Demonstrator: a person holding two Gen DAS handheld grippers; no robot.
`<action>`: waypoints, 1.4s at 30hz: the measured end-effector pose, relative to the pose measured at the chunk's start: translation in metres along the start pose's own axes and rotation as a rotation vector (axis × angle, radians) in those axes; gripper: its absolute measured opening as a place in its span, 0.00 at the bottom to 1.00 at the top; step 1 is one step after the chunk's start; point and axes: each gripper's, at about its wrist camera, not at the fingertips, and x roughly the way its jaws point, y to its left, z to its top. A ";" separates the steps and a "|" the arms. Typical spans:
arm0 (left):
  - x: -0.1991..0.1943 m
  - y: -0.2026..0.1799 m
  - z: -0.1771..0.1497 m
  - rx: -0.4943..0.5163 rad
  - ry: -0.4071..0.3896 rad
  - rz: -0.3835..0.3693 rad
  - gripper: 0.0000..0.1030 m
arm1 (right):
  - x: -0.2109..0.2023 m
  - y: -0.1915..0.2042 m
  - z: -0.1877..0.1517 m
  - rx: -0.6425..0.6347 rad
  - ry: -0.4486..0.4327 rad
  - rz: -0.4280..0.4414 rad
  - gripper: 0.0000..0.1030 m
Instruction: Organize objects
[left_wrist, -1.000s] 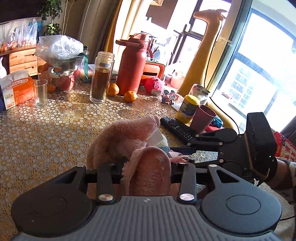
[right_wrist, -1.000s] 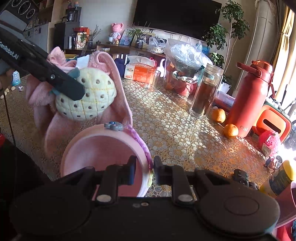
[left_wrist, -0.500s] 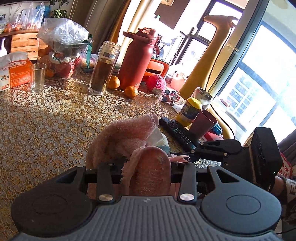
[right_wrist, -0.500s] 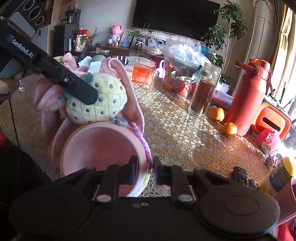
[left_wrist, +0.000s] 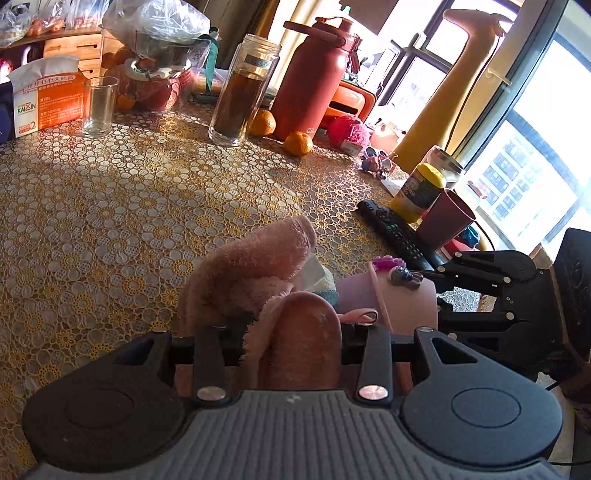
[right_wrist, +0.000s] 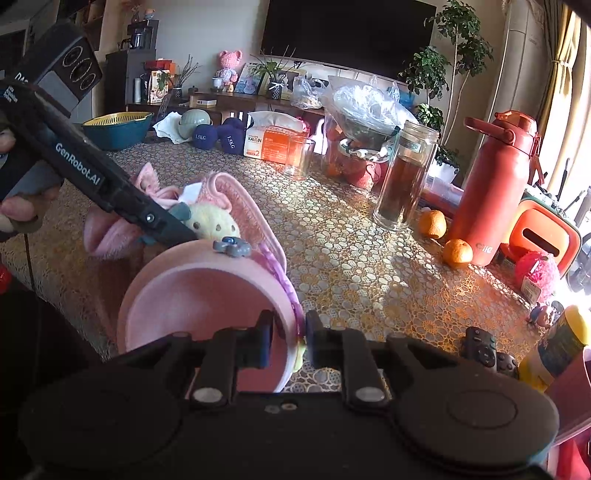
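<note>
My left gripper (left_wrist: 291, 328) is shut on a fluffy pink slipper (left_wrist: 255, 258) with a pale yellow strawberry plush on it (right_wrist: 216, 225), held near the table's front edge. In the right wrist view the left gripper (right_wrist: 173, 229) reaches in from the left, clamped on the slipper (right_wrist: 236, 195). My right gripper (right_wrist: 288, 328) is shut on the rim of a pink clog-type slipper (right_wrist: 207, 291) with a grey charm (right_wrist: 231, 246). The pink clog (left_wrist: 391, 299) sits right beside the fluffy slipper, touching it; the right gripper (left_wrist: 436, 295) comes in from the right.
The gold lace tablecloth (left_wrist: 110, 206) carries a red bottle (left_wrist: 314, 77), tea jar (left_wrist: 243, 88), glass (left_wrist: 98, 107), oranges (left_wrist: 298, 143), tissue box (left_wrist: 44, 96), remote (left_wrist: 395, 229), yellow-lidded jar (left_wrist: 421, 188) and maroon cup (left_wrist: 447, 221). A teal basket (right_wrist: 116, 129) and dumbbells (right_wrist: 205, 136) stand at the far end.
Both slippers have come down toward the table and closer together. The pink clog now shows in the left wrist view beside the fluffy slipper. Both grips are unchanged.
</note>
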 end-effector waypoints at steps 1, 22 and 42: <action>0.000 0.002 -0.002 -0.002 0.006 0.002 0.38 | 0.000 0.000 0.000 0.004 -0.001 0.000 0.17; -0.036 -0.046 0.000 0.101 -0.104 -0.080 0.38 | 0.022 -0.045 -0.010 0.244 0.050 0.101 0.17; 0.000 -0.052 -0.002 0.107 -0.035 -0.002 0.38 | -0.006 -0.053 -0.015 0.232 0.054 0.036 0.24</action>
